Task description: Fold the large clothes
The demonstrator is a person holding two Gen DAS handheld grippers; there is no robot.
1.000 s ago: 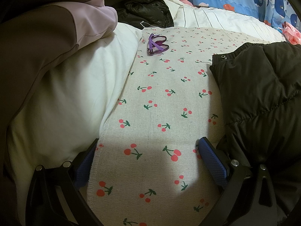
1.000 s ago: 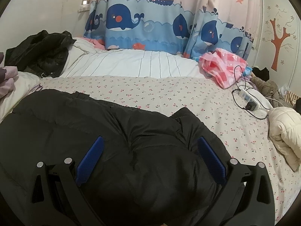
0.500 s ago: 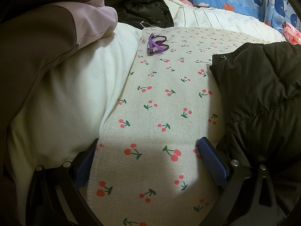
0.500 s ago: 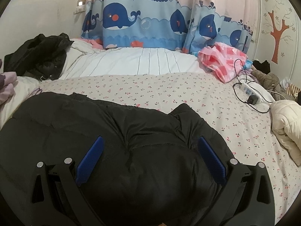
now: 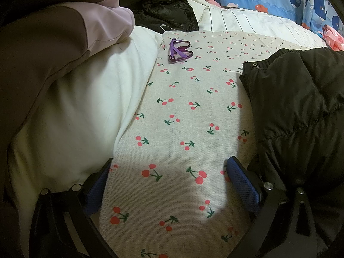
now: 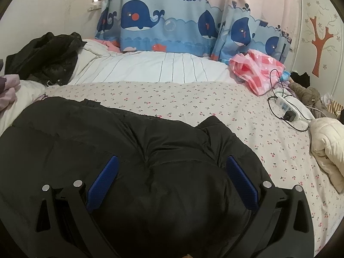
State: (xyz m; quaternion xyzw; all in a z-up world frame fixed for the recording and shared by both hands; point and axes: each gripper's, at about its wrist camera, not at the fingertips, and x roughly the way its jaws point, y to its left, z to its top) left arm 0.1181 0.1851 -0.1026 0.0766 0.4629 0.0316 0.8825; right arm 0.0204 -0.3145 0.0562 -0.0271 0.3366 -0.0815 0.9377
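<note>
1. A child's bedroom: a whale-print curtain (image 6: 172, 30) hangs behind a bed covered by a cherry-print sheet (image 5: 182, 116). I take the black puffer jacket (image 6: 120, 150) as the landmark. It is the garment to fold, and it lies spread on the sheet, directly under the right gripper.
2. The right gripper (image 6: 171, 180) hovers over the jacket's near part with its jaws wide apart and nothing between them.
3. The left gripper (image 5: 172, 182) is beside the jacket's left edge, over bare sheet, jaws likewise spread and empty. The jacket's edge (image 5: 301, 111) lies just past its right finger.
4. Risk: the left jaws sit over sheet, not jacket. Closing here would likely pinch the sheet and drag it into the fold.
5. Risk: the shell looks slick and puffy. A shallow bite on one quilted ridge could slip out mid-lift and let the fold collapse.
6. Risk: a pair of purple glasses (image 5: 179, 50) lies on the sheet beyond the jacket's left edge. A sleeve swung that way could sweep or cover them.
7. Risk: a power strip with its cable (image 6: 286, 107) lies well to the jacket's right, beside a cream puffer jacket (image 6: 326, 144). A wide rightward fling could snag it.
</note>
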